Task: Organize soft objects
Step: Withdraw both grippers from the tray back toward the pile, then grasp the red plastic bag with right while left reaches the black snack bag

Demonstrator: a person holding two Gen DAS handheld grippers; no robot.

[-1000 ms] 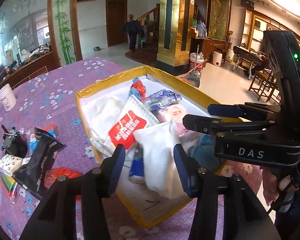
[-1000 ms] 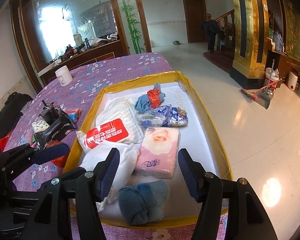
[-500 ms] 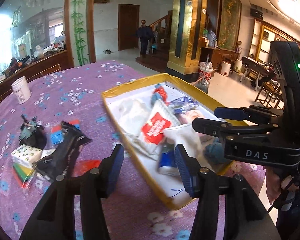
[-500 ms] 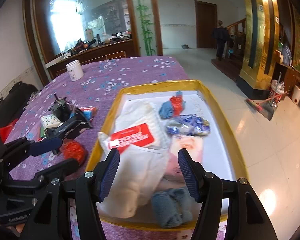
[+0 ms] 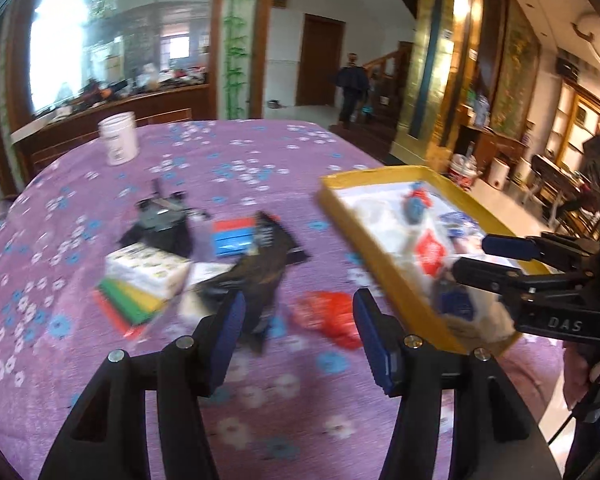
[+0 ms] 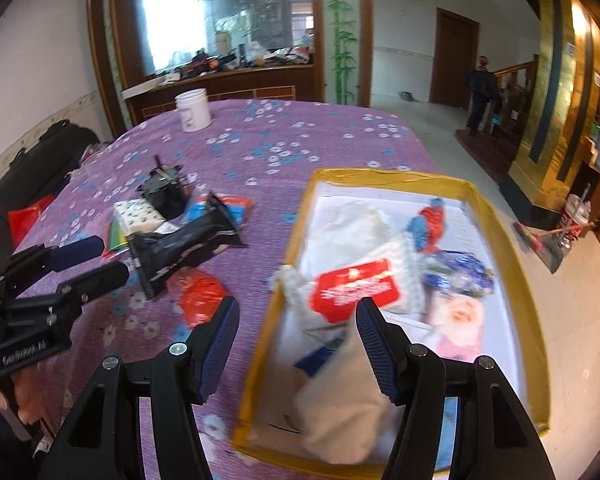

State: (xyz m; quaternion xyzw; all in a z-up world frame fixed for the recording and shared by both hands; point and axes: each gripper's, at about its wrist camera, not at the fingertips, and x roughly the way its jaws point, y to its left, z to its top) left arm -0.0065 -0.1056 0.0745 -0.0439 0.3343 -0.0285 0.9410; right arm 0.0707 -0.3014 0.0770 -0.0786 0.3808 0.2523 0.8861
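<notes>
Now the left gripper (image 5: 298,334), its fingers just widened and grasping nothing, hangs nearest the black pouch (image 5: 256,280) (long axis running away toward the yellow box (image 5: 384,276)) on the worktop, while the right gripper (image 6: 298,350), likewise spread and bare, hovers over that box's near edge.

black left tool (image 5: 298,334) and right tool (image 6: 298,338), blue ribbed pads, silver screws.
</notes>
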